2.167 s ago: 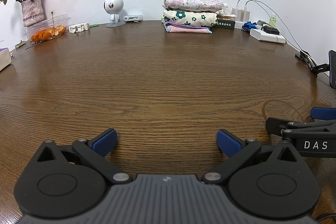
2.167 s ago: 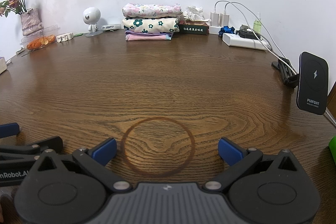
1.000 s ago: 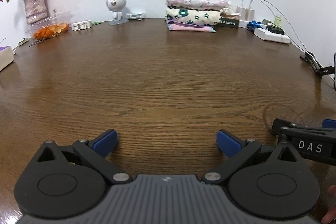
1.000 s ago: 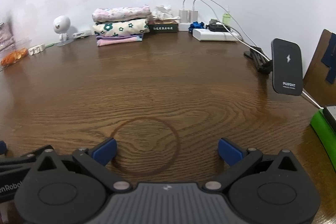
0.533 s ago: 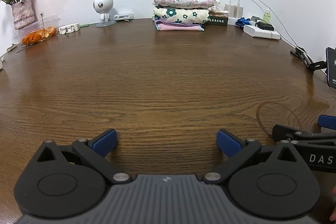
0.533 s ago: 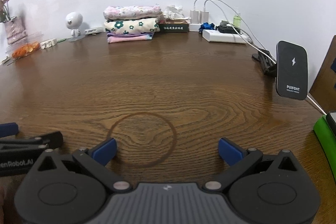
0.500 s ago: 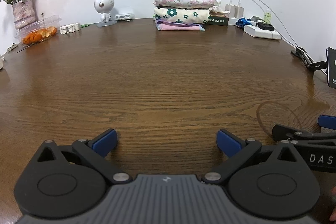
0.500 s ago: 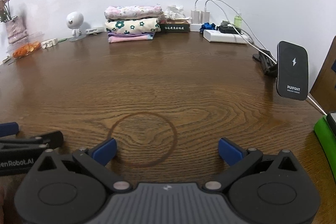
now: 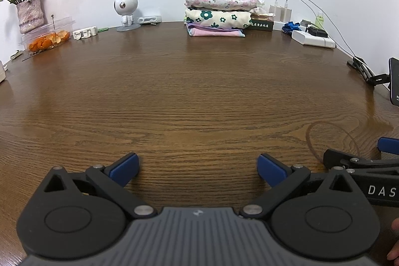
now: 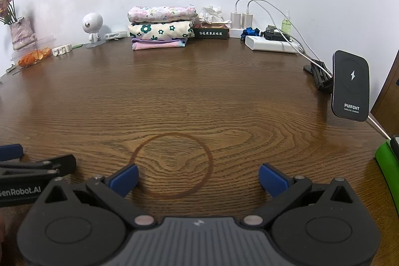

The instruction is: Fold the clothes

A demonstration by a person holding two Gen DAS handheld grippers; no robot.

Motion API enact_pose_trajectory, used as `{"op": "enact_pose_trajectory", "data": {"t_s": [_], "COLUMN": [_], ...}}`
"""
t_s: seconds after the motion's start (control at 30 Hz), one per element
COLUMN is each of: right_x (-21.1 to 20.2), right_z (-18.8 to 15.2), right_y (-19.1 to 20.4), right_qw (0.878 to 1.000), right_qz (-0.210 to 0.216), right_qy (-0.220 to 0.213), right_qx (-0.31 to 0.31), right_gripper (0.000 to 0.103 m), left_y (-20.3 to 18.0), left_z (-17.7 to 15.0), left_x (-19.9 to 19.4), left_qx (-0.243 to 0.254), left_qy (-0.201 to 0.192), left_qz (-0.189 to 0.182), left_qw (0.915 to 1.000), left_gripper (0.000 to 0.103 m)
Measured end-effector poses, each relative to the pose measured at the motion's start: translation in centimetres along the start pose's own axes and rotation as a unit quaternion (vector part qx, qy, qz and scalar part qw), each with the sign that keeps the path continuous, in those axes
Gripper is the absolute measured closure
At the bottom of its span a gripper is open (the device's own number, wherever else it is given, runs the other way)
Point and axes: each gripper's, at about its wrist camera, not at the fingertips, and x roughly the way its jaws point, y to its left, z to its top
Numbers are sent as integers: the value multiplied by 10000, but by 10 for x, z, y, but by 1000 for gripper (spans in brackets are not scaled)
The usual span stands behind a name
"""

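A stack of three folded clothes point(image 9: 218, 14) point(image 10: 160, 28) rests at the far edge of the brown wooden table point(image 9: 194, 96) point(image 10: 189, 91): a pink floral piece on top, a cream piece with green flowers below, a pink and lilac one at the bottom. My left gripper point(image 9: 197, 167) hovers open over the near table edge with nothing between its blue pads. My right gripper point(image 10: 198, 176) is likewise open and empty, above a dark ring stain point(image 10: 172, 165). Each gripper shows at the side of the other's view.
Along the back wall stand a white round-headed figurine point(image 9: 126, 10), a tissue box point(image 10: 212, 30), chargers with cables point(image 10: 242, 18) and a white power bank point(image 10: 270, 46). A tray of orange peel point(image 9: 48, 38) and a vase point(image 9: 28, 14) sit left. A black wireless charger stand point(image 10: 351, 86) rises at right.
Both views have shifted slightly, and the right gripper has swung back left after its turn to the right a second ago. Both jaws remain open. The clothes stack has not moved.
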Motion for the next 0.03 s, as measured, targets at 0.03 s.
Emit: {"op": "enact_pose_trajectory", "data": {"t_s": [0.03], "right_x": [1], "right_z": [0], "right_y": [0], "right_qw": [10000], "right_qz": [-3], "right_qy": [-1], "right_qx": [4], "right_gripper": [0], "left_y": [0], "left_z": [0], "left_x": [0], "left_qx": [-6], "left_qy": [1], "left_qz": [9], "left_qw": [10000], "left_gripper": [0]}}
